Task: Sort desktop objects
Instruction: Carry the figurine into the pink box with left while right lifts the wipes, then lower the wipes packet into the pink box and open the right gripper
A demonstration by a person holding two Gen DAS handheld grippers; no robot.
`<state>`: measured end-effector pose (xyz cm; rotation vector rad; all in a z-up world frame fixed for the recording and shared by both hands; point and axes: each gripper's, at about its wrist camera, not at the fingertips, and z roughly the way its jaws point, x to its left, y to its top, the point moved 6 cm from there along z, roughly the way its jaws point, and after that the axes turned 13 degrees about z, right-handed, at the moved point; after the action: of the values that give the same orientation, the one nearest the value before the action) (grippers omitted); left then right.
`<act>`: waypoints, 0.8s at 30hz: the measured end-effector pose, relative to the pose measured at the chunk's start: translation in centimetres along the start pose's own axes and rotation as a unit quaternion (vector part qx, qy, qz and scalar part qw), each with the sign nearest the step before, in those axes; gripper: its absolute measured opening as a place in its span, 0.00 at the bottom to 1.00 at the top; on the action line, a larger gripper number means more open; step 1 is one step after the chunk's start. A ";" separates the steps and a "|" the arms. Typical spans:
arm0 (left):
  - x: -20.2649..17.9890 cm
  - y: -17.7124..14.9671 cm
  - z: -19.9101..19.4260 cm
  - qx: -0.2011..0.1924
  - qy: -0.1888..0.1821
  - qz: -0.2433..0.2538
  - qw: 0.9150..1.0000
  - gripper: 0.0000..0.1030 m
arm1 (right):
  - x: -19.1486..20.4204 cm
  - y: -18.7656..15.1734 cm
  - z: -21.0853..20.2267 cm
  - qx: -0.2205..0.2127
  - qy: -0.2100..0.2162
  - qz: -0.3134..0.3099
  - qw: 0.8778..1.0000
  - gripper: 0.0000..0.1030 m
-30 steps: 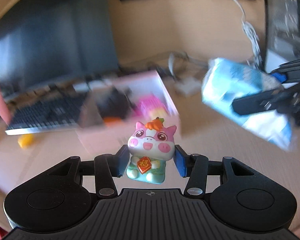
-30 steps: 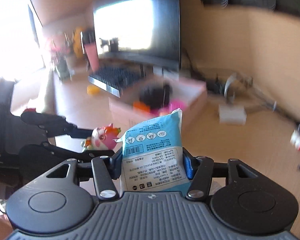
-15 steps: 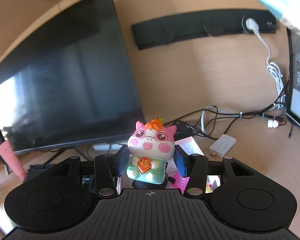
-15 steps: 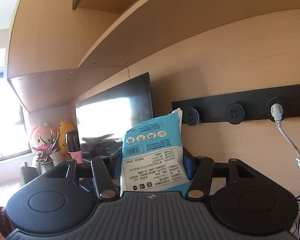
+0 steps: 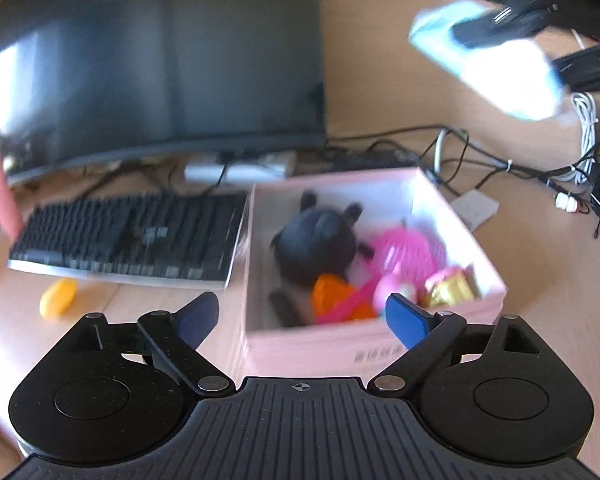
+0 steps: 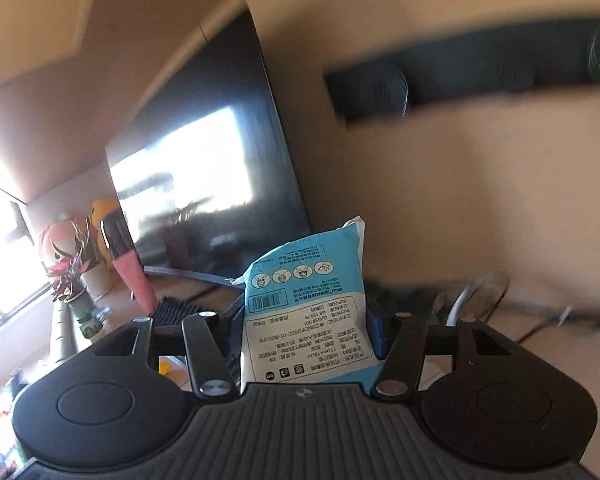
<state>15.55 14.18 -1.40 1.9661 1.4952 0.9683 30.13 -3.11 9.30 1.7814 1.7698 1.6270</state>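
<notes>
My left gripper point(image 5: 302, 314) is open and empty, just above the near wall of a pink box point(image 5: 456, 208). The pink pig figurine point(image 5: 394, 292) lies inside the box near its front, among a black plush toy point(image 5: 318, 240), a pink toy point(image 5: 410, 250) and an orange piece point(image 5: 332, 300). My right gripper point(image 6: 304, 320) is shut on a blue and white packet point(image 6: 306, 304) and holds it high in the air. The same packet point(image 5: 500, 64) shows blurred at the upper right of the left wrist view.
A black keyboard point(image 5: 128, 236) lies left of the box, with a dark monitor point(image 5: 152, 60) behind it. A small yellow object point(image 5: 58, 302) sits on the desk in front of the keyboard. Cables point(image 5: 500, 160) and a white adapter point(image 5: 474, 208) lie behind the box.
My left gripper has opened and let go of the pig figurine, which now lies in the pink box. The right gripper still holds the packet raised.
</notes>
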 end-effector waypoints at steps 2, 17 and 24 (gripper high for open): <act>0.9 -0.7 -0.6 0.006 -0.005 -0.013 1.000 0.92 | -0.5 -1.3 3.0 0.016 -0.016 -0.003 1.000 0.54; 2.5 -2.7 -0.3 0.029 -0.036 -0.048 0.998 0.94 | -2.6 -8.3 10.8 0.085 -0.095 -0.060 0.990 0.51; 1.9 -3.0 -0.3 0.033 -0.053 -0.041 0.997 0.95 | 0.6 -9.2 12.4 0.108 -0.039 -0.033 0.993 0.49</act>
<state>13.75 16.87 -2.91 1.9534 1.5530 0.7767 33.32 6.90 -2.02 1.8231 2.0127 1.3660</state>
